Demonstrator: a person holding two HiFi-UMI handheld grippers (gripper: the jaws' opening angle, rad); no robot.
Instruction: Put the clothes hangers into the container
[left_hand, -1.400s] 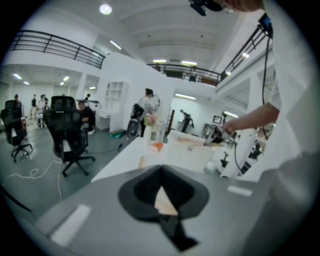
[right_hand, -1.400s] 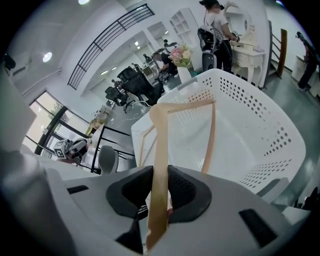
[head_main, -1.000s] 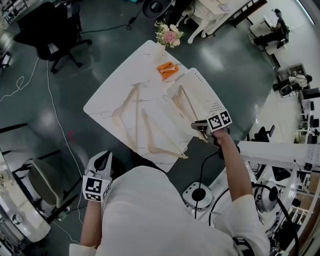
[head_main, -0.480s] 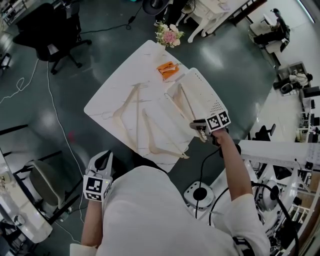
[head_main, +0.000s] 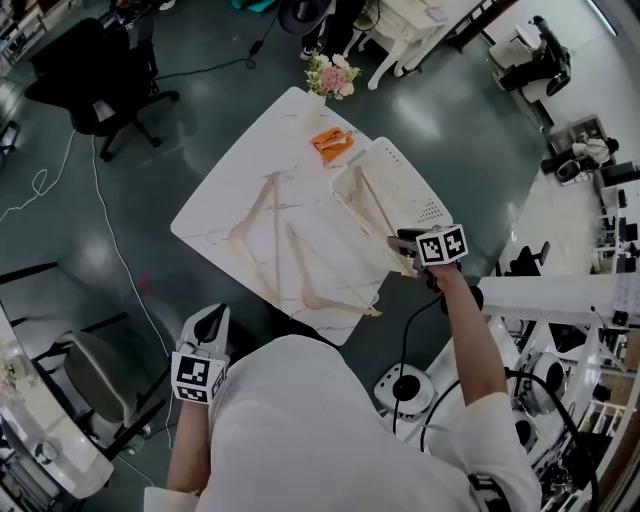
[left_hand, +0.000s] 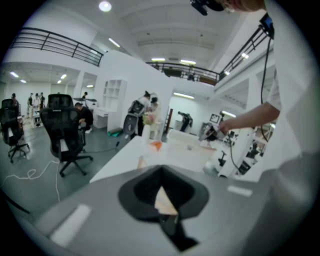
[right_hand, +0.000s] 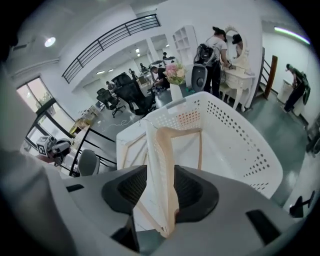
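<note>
Right gripper view shows the right gripper letting go: its jaws are opening, with the lower arm of a pale wooden clothes hanger and the near wall of the white perforated plastic basket standing between them. The rest of that hanger lies inside the basket, at the white tabletop's right edge. The drop looks done; next, I'd say, the gripper must back off without dragging the hanger out. One more wooden hanger lies mid-table and another by the near edge. The left gripper hangs off the near edge, jaws together, empty. An orange object and the flowers by the far corner block nothing.
</note>
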